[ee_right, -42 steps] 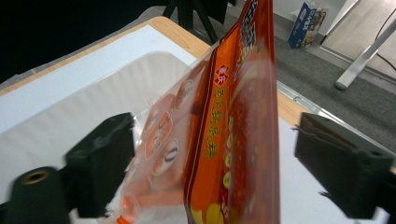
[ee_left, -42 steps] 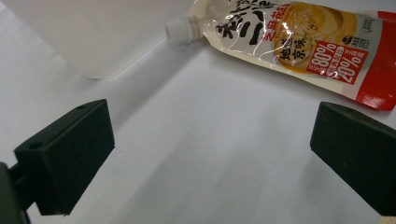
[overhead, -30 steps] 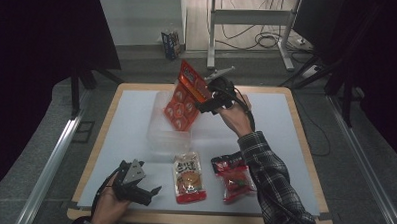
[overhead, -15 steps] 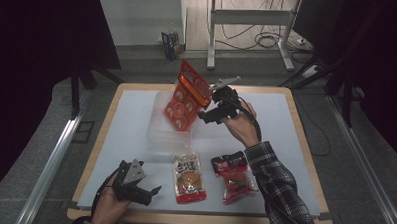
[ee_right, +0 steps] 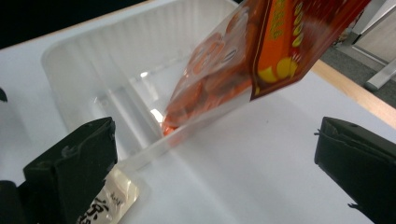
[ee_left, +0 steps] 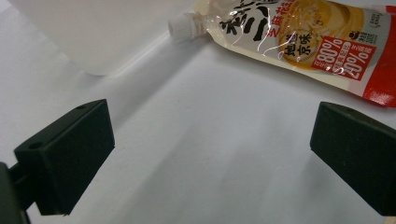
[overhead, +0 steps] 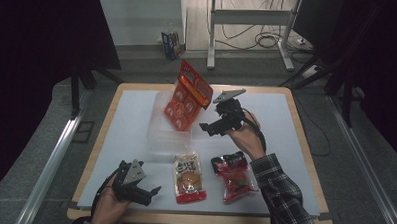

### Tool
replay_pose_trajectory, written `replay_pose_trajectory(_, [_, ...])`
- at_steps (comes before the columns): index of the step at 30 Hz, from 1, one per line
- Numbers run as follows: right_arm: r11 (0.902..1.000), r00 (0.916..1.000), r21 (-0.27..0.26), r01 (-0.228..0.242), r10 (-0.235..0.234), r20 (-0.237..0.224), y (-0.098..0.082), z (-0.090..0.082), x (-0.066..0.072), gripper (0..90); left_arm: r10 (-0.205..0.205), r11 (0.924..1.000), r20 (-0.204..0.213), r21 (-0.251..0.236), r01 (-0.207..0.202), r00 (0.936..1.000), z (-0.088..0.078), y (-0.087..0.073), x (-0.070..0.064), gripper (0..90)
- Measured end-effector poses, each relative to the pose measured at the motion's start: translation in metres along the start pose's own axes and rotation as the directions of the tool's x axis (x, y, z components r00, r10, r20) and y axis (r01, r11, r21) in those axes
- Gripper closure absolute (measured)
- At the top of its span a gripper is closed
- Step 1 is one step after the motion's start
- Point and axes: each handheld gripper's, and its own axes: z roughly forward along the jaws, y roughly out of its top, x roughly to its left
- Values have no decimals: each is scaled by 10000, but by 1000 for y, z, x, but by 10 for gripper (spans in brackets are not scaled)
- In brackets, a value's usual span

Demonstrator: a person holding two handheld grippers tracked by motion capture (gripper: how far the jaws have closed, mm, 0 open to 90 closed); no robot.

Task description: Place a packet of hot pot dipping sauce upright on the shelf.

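An orange snack bag [overhead: 188, 95] stands tilted in the clear plastic tray [overhead: 160, 133], its lower end resting against the tray's wall [ee_right: 187, 135]; the bag [ee_right: 261, 51] hangs free of any jaw. My right gripper [overhead: 212, 122] is open just right of the tray, nothing between its jaws. A yellow-and-red spouted pouch [overhead: 188, 177] and a red packet [overhead: 233, 174] lie flat near the front edge. My left gripper [overhead: 151, 193] rests open at the front left, with the pouch [ee_left: 299, 42] ahead of its jaws and the tray's corner [ee_left: 100, 42] to the left.
The white table mat [overhead: 296, 130] sits on a wood-edged tabletop. Bare mat lies to the right of my right hand and at the back left. Behind the table are a metal stand [overhead: 249, 28], cables on the floor and a small blue box [overhead: 170, 43].
My right gripper has let go of the orange bag and drawn back toward the front right. The bag stays leaning in the tray. The left gripper has not moved.
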Motion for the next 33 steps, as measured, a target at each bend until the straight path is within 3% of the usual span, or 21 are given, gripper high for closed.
replay_pose_trajectory(9, [9997, 9997, -35, -222, 222, -52, -23, -2, 2, 0, 54, 10000, 54, 28, -54, 10000, 0, 0, -1, 0])
replay_pose_trajectory(12, [9967, 9976, -451, -671, 662, -213, -35, -2, 1, 0, -194, 9998, 354, 18, 193, 9992, 0, 1, 0, 0])
replay_pose_trajectory(20, [9926, 9938, -584, -1066, 1044, -387, -48, -9, -2, 0, -682, 9975, 801, -123, 694, 9944, -2, 1, 2, 4])
replay_pose_trajectory(33, [9961, 9959, 67, -879, 877, 237, -61, -20, 8, 4, -559, 9983, 749, -122, 569, 9956, -2, 1, 1, 8])
